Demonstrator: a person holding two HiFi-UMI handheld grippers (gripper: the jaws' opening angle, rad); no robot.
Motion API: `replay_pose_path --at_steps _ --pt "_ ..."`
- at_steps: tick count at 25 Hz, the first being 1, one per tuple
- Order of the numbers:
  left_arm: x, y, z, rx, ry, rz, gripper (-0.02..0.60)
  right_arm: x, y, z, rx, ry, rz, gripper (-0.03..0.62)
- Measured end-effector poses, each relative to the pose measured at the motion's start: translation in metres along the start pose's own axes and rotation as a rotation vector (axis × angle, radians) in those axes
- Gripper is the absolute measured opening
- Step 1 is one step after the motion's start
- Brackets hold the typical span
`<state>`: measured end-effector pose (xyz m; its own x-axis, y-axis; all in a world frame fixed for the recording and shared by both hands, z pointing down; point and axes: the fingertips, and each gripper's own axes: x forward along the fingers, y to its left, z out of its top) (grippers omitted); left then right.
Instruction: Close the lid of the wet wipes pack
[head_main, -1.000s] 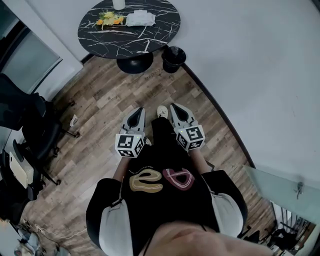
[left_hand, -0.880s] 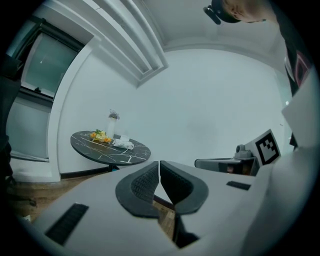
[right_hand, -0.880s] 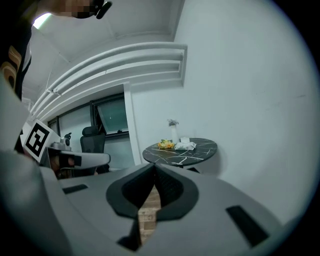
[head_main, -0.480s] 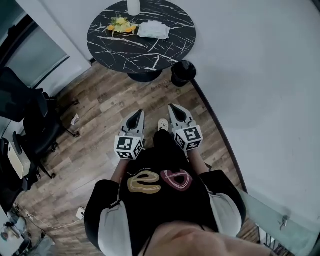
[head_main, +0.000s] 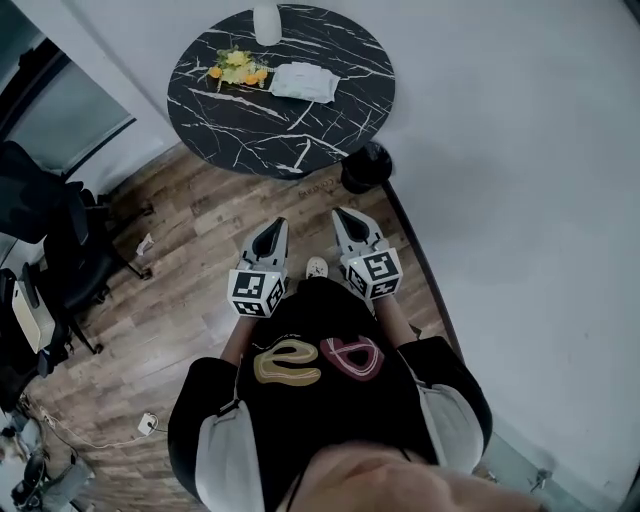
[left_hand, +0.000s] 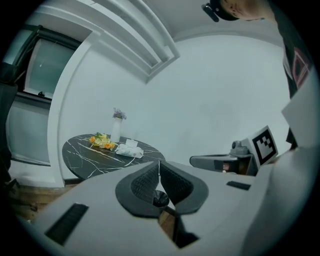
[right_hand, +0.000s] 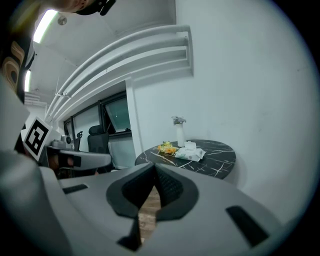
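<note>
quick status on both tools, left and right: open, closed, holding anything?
Left tool: closed, jaws together, holding nothing.
Right tool: closed, jaws together, holding nothing.

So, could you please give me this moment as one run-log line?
left gripper: shut, empty | right gripper: shut, empty | wet wipes pack: on round table, untouched | task: not started

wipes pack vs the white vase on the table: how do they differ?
Pose: the wet wipes pack lies flat, while the vase stands upright.
Shape: the pack is wide and low, the vase narrow and tall.
Place: the pack sits further in on the table, to the right of the flowers. The vase stands at the far rim.
Shared: both are white and both rest on the table.
</note>
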<state>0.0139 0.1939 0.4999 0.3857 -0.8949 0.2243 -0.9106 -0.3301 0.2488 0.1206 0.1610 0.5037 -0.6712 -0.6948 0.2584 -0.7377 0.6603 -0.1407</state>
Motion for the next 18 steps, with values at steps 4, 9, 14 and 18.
replay_pose_path --at_steps 4,9,14,18 --pt "0.036 -0.010 0.005 0.003 0.000 0.005 0.023 0.009 -0.034 0.008 -0.007 0.002 0.017 0.011" --pt "0.067 -0.019 0.007 -0.007 -0.010 0.025 0.023 0.015 -0.066 0.009 -0.009 0.012 0.040 0.012" --pt "0.077 -0.015 0.005 -0.018 -0.001 0.050 0.023 0.021 -0.075 0.011 -0.013 0.017 0.061 0.011" --pt "0.083 -0.013 0.006 -0.019 0.003 0.051 0.023 0.024 -0.077 0.009 -0.010 0.027 0.067 0.011"
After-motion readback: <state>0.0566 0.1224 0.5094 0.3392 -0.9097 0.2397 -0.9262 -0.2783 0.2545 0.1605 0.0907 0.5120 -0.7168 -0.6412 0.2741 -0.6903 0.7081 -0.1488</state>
